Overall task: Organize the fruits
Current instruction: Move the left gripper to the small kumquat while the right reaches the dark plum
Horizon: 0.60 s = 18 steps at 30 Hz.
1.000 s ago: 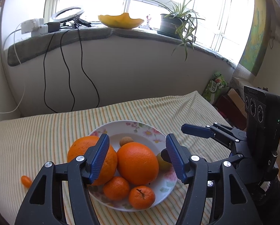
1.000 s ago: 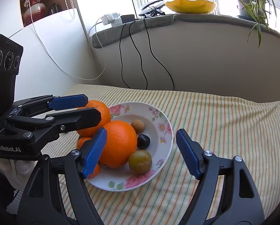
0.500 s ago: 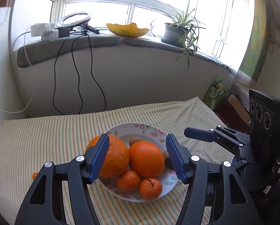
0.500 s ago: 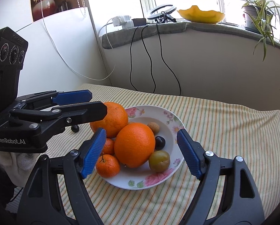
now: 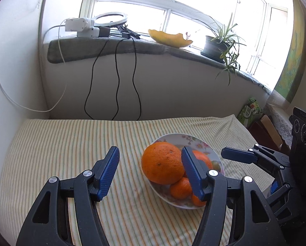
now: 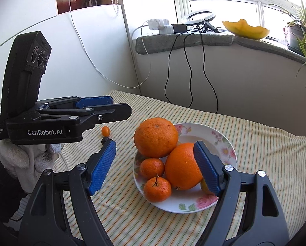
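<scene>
Both pairs of jaws spread, empty: left gripper [image 5: 150, 174] roughly half open, right gripper [image 6: 155, 168] wider, both short of the floral plate [image 6: 224, 141] on the striped desk [image 6: 265, 164]. Risk: stacked big orange [image 6: 156, 137] rolling off if nudged. Beyond, stray kumquat [image 6: 105, 131] still off-plate.

Daylight is pouring through a white-framed bay window [image 5: 173, 6]. A grey-cushioned sill [image 5: 132, 48] is carrying a ring light [image 6: 200, 18], a potted spider plant [image 5: 220, 45] and a yellow bowl [image 6: 245, 29]. Black cables [image 5: 116, 82] are hanging down the white wall [image 5: 173, 94] behind a striped tablecloth [image 5: 60, 143].
</scene>
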Tool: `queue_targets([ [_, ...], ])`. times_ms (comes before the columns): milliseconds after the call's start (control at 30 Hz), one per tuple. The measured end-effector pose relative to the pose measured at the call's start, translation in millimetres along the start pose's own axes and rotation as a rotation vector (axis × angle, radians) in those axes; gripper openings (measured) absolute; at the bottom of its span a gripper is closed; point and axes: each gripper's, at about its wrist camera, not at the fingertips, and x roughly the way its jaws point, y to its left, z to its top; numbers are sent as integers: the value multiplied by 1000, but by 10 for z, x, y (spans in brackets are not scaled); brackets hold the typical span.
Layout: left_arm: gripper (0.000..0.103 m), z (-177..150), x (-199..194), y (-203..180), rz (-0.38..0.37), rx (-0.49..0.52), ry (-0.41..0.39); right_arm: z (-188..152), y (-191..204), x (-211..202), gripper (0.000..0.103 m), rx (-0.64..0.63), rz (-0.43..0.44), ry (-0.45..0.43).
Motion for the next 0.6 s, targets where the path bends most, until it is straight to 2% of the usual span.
queue_targets([
  [367,62,-138,-78,648,83,-94,11,31,478,329,80,-80,64,48],
  [600,62,-295,-32,999,104,-155,46,-11,768,623,80,-126,102,96],
])
